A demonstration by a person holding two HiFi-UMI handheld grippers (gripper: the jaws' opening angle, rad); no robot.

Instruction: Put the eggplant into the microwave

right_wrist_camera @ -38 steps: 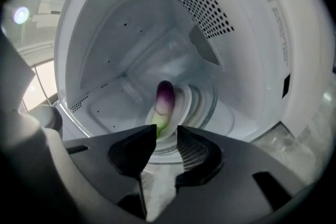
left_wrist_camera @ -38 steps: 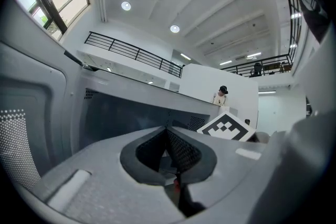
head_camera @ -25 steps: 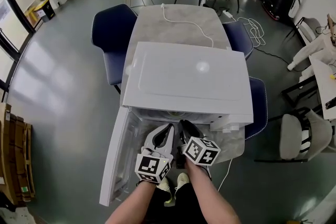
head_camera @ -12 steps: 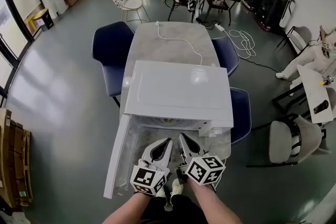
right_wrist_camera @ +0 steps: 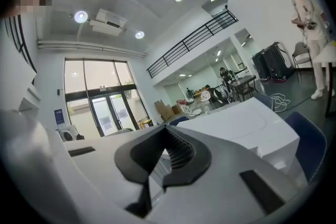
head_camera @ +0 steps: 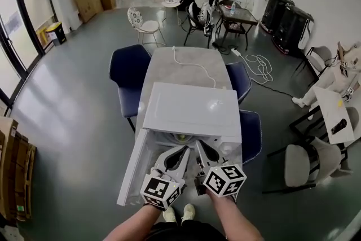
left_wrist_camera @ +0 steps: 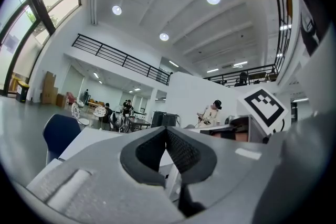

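The white microwave (head_camera: 192, 113) stands on a marble table (head_camera: 180, 59) with its door (head_camera: 132, 169) swung open to the left. In the cavity's mouth only a small pale greenish thing (head_camera: 181, 137) shows; I cannot make out an eggplant. My left gripper (head_camera: 184, 150) and right gripper (head_camera: 198, 145) hang side by side just in front of the opening, pointing level at it. In the left gripper view the left gripper (left_wrist_camera: 166, 129) has its tips together with nothing between them. The right gripper (right_wrist_camera: 167, 129) is likewise shut and holds nothing.
A white cable (head_camera: 192, 65) trails over the table behind the microwave. Dark blue chairs (head_camera: 128, 68) (head_camera: 251, 132) flank the table. A grey chair (head_camera: 299, 166) stands at the right. People sit at tables far back in the hall.
Both grippers have risen and drawn back a little from the cavity. The head view has lifted too, so the microwave looks smaller and more of the room shows.
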